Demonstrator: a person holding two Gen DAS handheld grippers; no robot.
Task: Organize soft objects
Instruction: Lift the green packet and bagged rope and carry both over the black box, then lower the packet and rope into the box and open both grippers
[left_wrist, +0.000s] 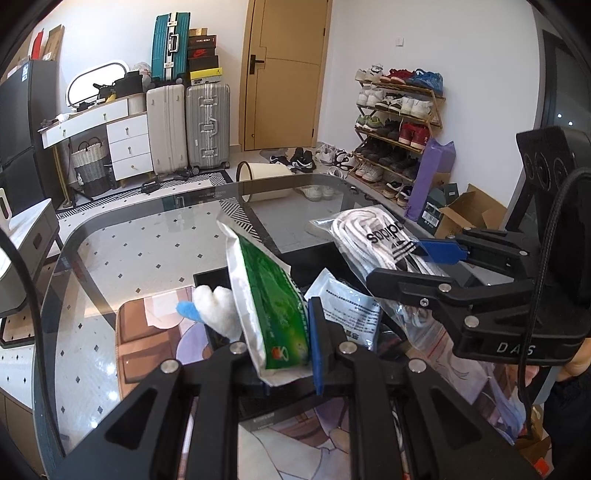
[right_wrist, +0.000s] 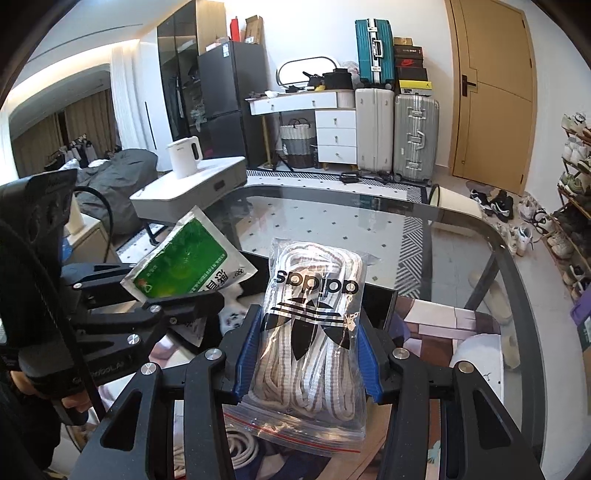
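- Left gripper (left_wrist: 295, 332), lower centre of the left wrist view: jaws clamped on a green-and-silver foil pouch (left_wrist: 271, 306), held upright and tilted toward the upper left of the frame.
- Same pouch (right_wrist: 181, 264) in the right wrist view: left of centre, raised above the table, pinched by the black linkage.
- Right gripper (right_wrist: 304, 354), lower centre of the right wrist view: blue pads (right_wrist: 246, 354) pressed against both sides of a clear zip bag of white laces (right_wrist: 314, 332), black trefoil logo printed upside down.
- Same bag of laces (left_wrist: 376, 240) in the left wrist view: right of centre, gripped and lifted above the table.
- Glass table (left_wrist: 147, 236) with rounded corners, filling the middle of both views.
- White fluffy item with blue tip (left_wrist: 218, 310), left of the pouch, resting at a black tray (left_wrist: 210, 277).
- White printed packet (left_wrist: 351, 306), just right of the left gripper's blue pad, lying in the tray area.
- Illustrated mat (left_wrist: 155, 332), lower left on the glass.
- Suitcases (left_wrist: 188, 122), upper left background; shoe rack (left_wrist: 399, 125), upper right.
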